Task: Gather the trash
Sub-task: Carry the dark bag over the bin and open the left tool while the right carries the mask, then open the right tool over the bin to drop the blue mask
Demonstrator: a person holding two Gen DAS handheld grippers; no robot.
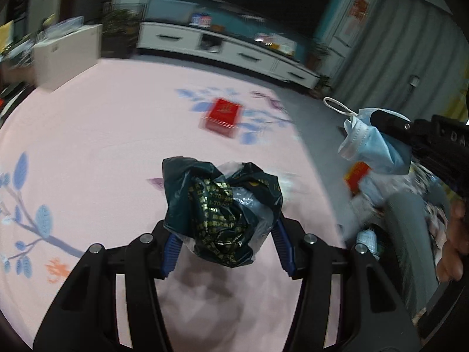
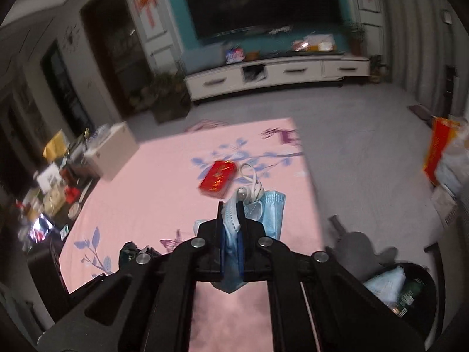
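Note:
My left gripper [image 1: 224, 234] is shut on a crumpled dark green plastic bag [image 1: 219, 208] with gold print, held above the pink cloth [image 1: 102, 146]. My right gripper [image 2: 231, 214] is shut on a blue face mask [image 2: 263, 211] with white ear loops; it also shows in the left wrist view [image 1: 372, 143] at the right, above a trash bin [image 1: 410, 234]. A red packet [image 1: 224, 117] lies on the cloth further away, also in the right wrist view [image 2: 218, 179]. The bin [image 2: 410, 287] sits low right and holds trash.
A white box [image 2: 111, 152] stands at the cloth's far left corner. A cluttered low table [image 2: 52, 187] is at the left. A white TV cabinet [image 2: 278, 73] lines the far wall. Red bags [image 2: 439, 149] lean at the right on grey floor.

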